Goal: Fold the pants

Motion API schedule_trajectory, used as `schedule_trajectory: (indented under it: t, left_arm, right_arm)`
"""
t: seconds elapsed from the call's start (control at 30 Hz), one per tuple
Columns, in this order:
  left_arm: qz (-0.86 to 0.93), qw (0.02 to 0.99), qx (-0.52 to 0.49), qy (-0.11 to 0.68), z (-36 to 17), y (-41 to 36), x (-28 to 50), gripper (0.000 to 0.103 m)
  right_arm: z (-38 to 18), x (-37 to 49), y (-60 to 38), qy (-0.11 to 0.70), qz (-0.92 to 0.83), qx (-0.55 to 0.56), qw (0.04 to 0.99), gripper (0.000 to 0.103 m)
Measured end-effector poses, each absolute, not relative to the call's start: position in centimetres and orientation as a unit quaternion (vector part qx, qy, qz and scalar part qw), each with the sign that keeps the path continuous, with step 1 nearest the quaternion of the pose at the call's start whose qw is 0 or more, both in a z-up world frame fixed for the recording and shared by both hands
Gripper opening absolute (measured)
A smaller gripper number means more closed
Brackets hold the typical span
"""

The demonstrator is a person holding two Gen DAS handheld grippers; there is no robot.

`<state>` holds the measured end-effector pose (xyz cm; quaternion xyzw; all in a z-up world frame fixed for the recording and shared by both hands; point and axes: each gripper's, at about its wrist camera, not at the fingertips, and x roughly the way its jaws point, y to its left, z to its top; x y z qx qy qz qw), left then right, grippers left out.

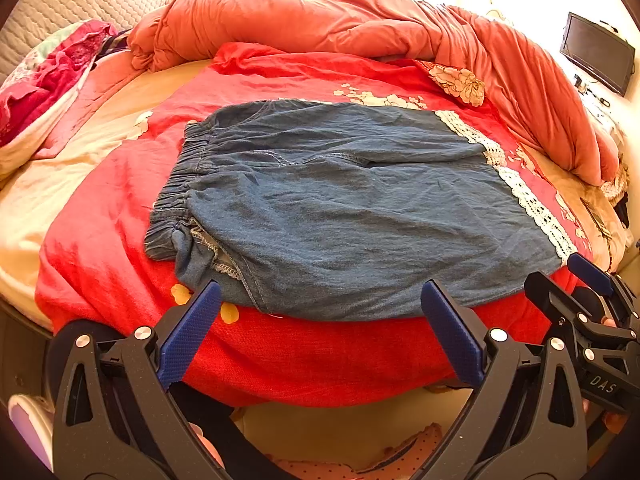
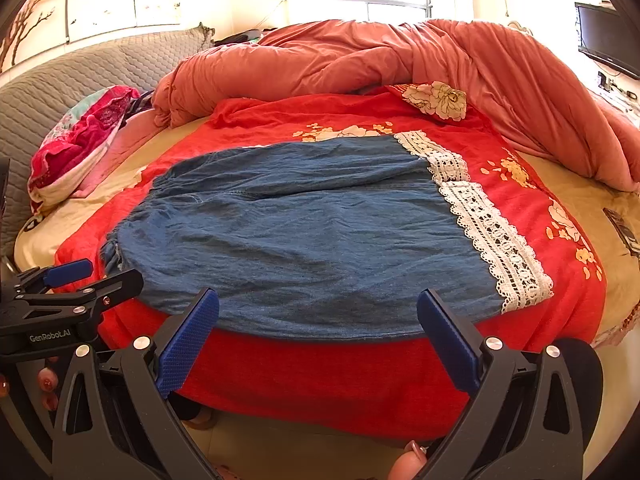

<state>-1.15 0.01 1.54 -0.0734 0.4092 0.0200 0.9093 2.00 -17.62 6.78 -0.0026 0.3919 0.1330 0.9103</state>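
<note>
Blue denim pants (image 1: pixel 340 208) (image 2: pixel 304 236) lie flat on a red floral blanket (image 1: pixel 280 360) (image 2: pixel 320 380), elastic waistband (image 1: pixel 176 192) to the left and white lace hems (image 1: pixel 532 204) (image 2: pixel 492 236) to the right. My left gripper (image 1: pixel 320 304) is open just in front of the pants' near edge, nothing between its blue pads. My right gripper (image 2: pixel 318 308) is open too, level with the same near edge. Each gripper shows in the other's view: the right gripper (image 1: pixel 592 280) at the right edge, the left gripper (image 2: pixel 72 276) at the left edge.
A bunched coral duvet (image 1: pixel 340 20) (image 2: pixel 360 56) rings the back and right of the bed. Pink pillows (image 1: pixel 44 80) (image 2: pixel 84 136) lie at the left by a grey quilted headboard (image 2: pixel 80 68). A television (image 1: pixel 598 54) hangs at the right. A small dark object (image 2: pixel 622 228) rests on the sheet.
</note>
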Motion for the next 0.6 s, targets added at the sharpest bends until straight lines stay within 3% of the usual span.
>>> schedule_trajectory:
  t: [0.6]
  left_arm:
    - [0.004, 0.909, -0.063, 0.411, 1.4, -0.7, 0.0, 0.094]
  right_arm:
    - [6.5, 2.5, -18.0, 0.397, 0.13, -0.002, 0.909, 0.099]
